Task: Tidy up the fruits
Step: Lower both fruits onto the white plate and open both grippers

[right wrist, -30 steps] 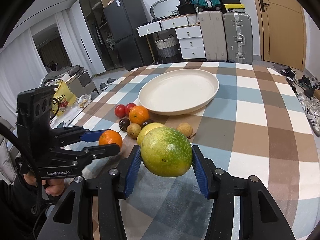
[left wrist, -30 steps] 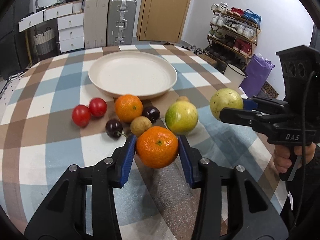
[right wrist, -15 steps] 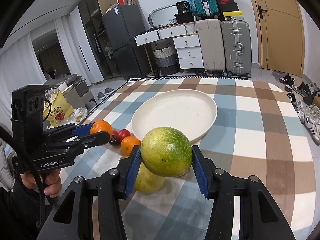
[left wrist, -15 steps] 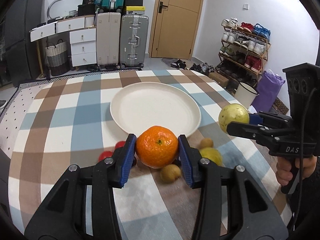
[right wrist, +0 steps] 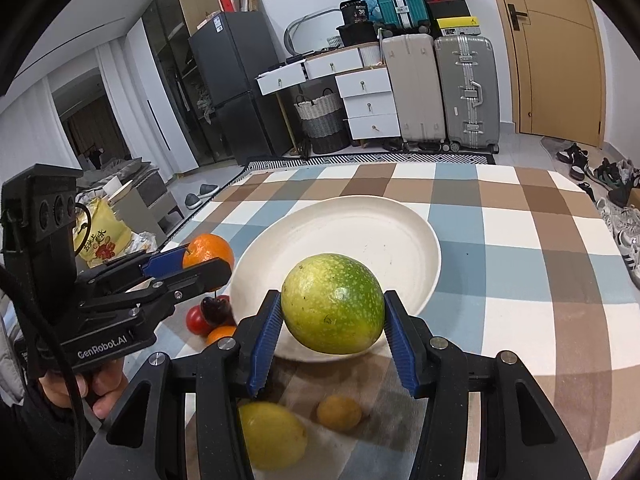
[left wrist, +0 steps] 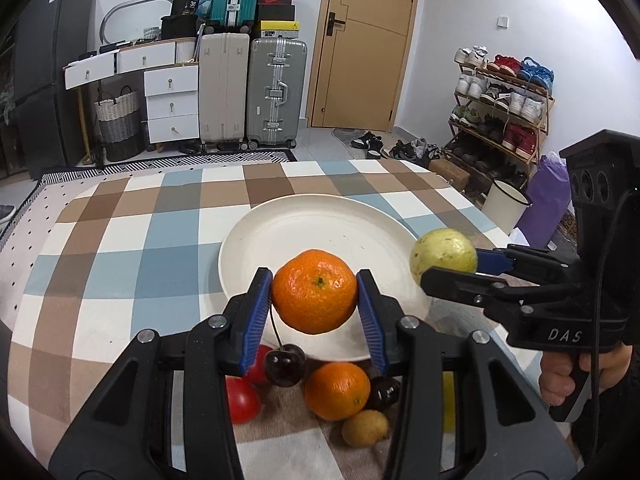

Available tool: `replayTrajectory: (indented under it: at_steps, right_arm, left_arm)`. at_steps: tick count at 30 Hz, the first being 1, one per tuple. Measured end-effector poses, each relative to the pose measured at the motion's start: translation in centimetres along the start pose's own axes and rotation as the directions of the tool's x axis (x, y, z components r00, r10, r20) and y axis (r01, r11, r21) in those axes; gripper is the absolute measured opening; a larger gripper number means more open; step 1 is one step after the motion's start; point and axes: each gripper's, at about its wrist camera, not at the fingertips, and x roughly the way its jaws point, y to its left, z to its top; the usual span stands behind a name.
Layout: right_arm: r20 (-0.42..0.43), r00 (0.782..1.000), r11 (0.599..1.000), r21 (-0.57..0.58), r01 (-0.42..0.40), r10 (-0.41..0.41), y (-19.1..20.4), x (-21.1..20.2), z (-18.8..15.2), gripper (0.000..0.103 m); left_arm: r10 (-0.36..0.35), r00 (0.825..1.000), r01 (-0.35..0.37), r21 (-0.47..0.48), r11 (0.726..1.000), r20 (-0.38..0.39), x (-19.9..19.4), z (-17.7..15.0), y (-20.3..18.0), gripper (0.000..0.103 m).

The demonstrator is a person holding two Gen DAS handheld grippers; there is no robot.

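My left gripper (left wrist: 315, 300) is shut on an orange mandarin (left wrist: 315, 291) and holds it above the near rim of the empty cream plate (left wrist: 320, 236). A dark cherry (left wrist: 285, 364) hangs by its stem under the left jaws. My right gripper (right wrist: 332, 318) is shut on a green-yellow round fruit (right wrist: 333, 303), also above the plate's (right wrist: 360, 236) near rim; it shows in the left wrist view (left wrist: 444, 257). On the cloth lie a second mandarin (left wrist: 337, 390), red tomatoes (left wrist: 240, 400), a small yellow-brown fruit (left wrist: 365, 427) and a yellow lemon-like fruit (right wrist: 272, 434).
The table has a checked cloth (left wrist: 120, 256). Another dark cherry (left wrist: 384, 394) lies by the mandarin. Suitcases (left wrist: 276, 92), drawers (left wrist: 172, 100) and a shoe rack (left wrist: 500, 92) stand beyond the table.
Both grippers have risen and moved forward with their fruits, from beside the fruit pile to above the plate's near rim. A cherry now dangles under the left gripper.
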Motion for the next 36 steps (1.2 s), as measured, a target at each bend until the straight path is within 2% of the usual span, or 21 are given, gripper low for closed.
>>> replayTrajectory:
  at_steps: [10,16,18,20,23,24,27,29,30,36]
  right_arm:
    - [-0.05,0.999,0.999,0.047,0.014,-0.012,-1.3,3.2,-0.3,0.051]
    - [-0.024,0.999,0.999,0.047,0.026,-0.025,-1.5,2.7,-0.3,0.052]
    - [-0.003,0.999,0.998,0.05,0.033,-0.033,-1.6,2.0,-0.3,0.056]
    - [0.017,0.999,0.998,0.045,0.048,-0.049,-1.8,1.2,-0.3,0.063]
    - [0.037,0.998,0.997,0.048,0.056,-0.058,-2.2,0.2,-0.2,0.078]
    - [0.041,0.998,0.997,0.049,0.053,-0.055,-2.2,-0.1,-0.2,0.084]
    - [0.049,0.998,0.998,0.045,0.042,-0.044,-2.4,-1.2,-0.4,0.093]
    - [0.049,0.998,0.998,0.039,0.044,-0.046,-2.3,-1.8,-0.6,0.099]
    - [0.046,0.998,0.999,0.031,0.038,-0.039,-2.2,-2.0,-0.8,0.101]
    - [0.015,1.0,1.0,0.008,0.019,-0.019,-1.9,-2.9,-1.6,0.102]
  left_arm:
    - [0.012,0.999,-0.013,-0.012,1.0,-0.038,2.9,-0.7,0.5,0.04]
    - [0.026,0.998,-0.026,-0.009,1.0,-0.051,3.3,-0.9,0.3,0.041]
    - [0.03,0.999,-0.03,-0.007,1.0,-0.044,2.9,-0.9,0.3,0.048]
    - [0.028,0.999,-0.029,-0.013,0.999,-0.029,2.3,-0.8,0.4,0.067]
    - [0.042,0.999,-0.042,-0.019,0.999,0.005,1.0,-0.8,0.7,0.085]
    - [0.048,0.999,-0.048,-0.02,0.999,0.007,0.6,-0.9,0.8,0.085]
    - [0.059,0.998,-0.059,-0.022,0.998,0.001,-0.6,-1.0,1.1,0.088]
    - [0.078,0.997,-0.077,-0.024,0.997,0.011,-1.5,-1.0,1.3,0.101]
    - [0.09,0.996,-0.089,-0.027,0.996,0.022,-1.9,-1.0,1.4,0.102]
    - [0.112,0.994,-0.112,-0.004,0.994,0.013,-4.0,-2.5,2.0,0.102]
